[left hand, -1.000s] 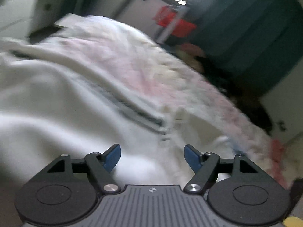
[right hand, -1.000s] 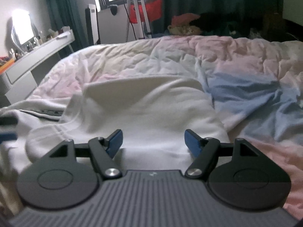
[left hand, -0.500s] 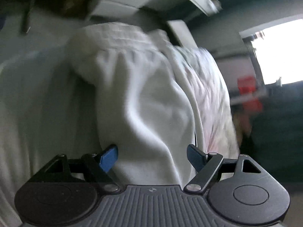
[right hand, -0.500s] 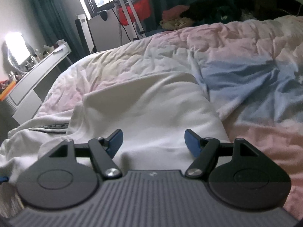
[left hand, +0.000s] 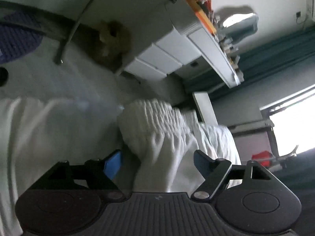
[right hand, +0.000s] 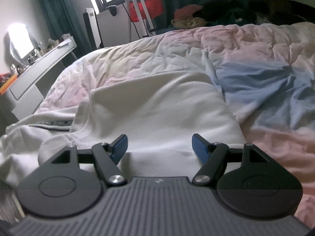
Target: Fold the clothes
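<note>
White garment spread on the bed, both grippers spread.

Soft, smooth white garment (right hand: 157, 108) lies on the crinkled pastel quilt (right hand: 256, 63); right gripper (right hand: 159, 147) hovers at its near edge. Left gripper (left hand: 157, 163) straddles its ribbed, gathered cuff (left hand: 157, 118), unpinched.

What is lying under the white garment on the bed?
The white garment lies on a pink and blue quilt, which shows around it. Whatever is directly beneath the garment is covered.
</note>
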